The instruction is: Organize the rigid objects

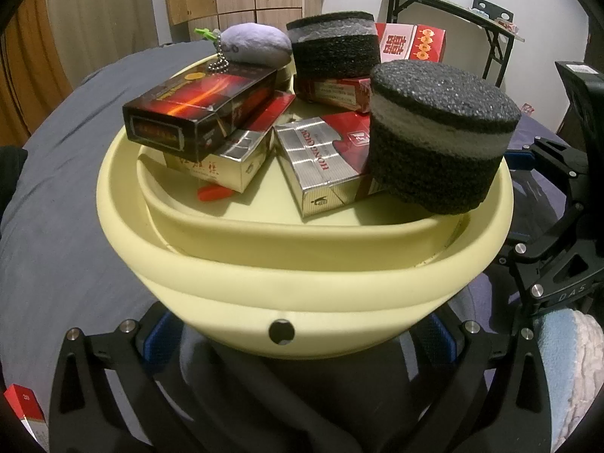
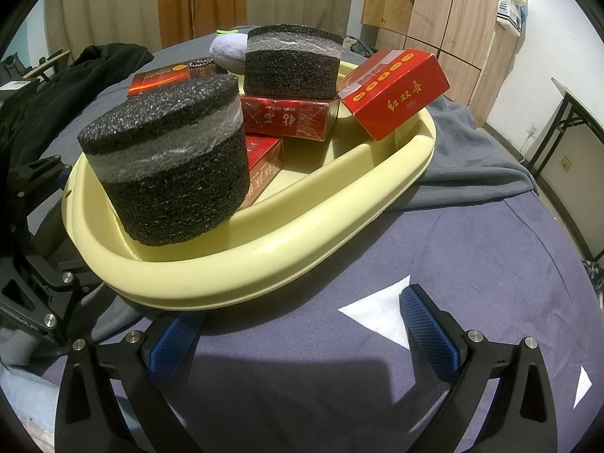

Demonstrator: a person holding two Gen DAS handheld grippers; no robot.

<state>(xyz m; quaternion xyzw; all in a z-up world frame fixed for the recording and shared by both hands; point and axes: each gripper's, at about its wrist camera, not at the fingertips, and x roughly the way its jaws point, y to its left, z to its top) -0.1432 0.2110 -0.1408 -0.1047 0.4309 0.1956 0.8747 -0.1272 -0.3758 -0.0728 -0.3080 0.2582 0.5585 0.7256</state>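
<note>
Here, a pale yellow basin [image 1: 309, 264] is shown resting on a bed covered with a blue-grey sheet [image 2: 472, 264]; a second, shallower yellow tray [image 1: 264, 222] is nested inside it. The tray is filled with rigid objects. Nearest the right tool, a black foam cylinder with a grey band [image 2: 166, 158] is seen leaning on the tray's rim. A second banded foam cylinder [image 2: 292, 60] is stacked on a red carton [image 2: 287, 117] at the far end. A silver-and-red cigarette pack [image 1: 321, 162] lies tilted on the tray floor, and a black-and-orange box [image 1: 200, 109] is stacked on a gold-and-red pack [image 1: 226, 158]. A small red object [image 1: 213, 193] is partly hidden beneath that pack. A red box with gold characters [image 2: 392, 90] is propped on the far rim, and a grey plush pouch with a ball chain [image 1: 255, 45] is placed behind the boxes.

The left tool [image 1: 298, 336] is opened wide, with the basin's near wall lying between its blue pads [image 1: 158, 336]; whether the pads touch the wall cannot be told. The right tool [image 2: 302, 336] is likewise spread wide and holds nothing; its left pad [image 2: 173, 343] sits just under the basin's rim, while its right pad [image 2: 430, 328] is over bare sheet. A folding table [image 1: 445, 7] is visible by the wall.
</note>
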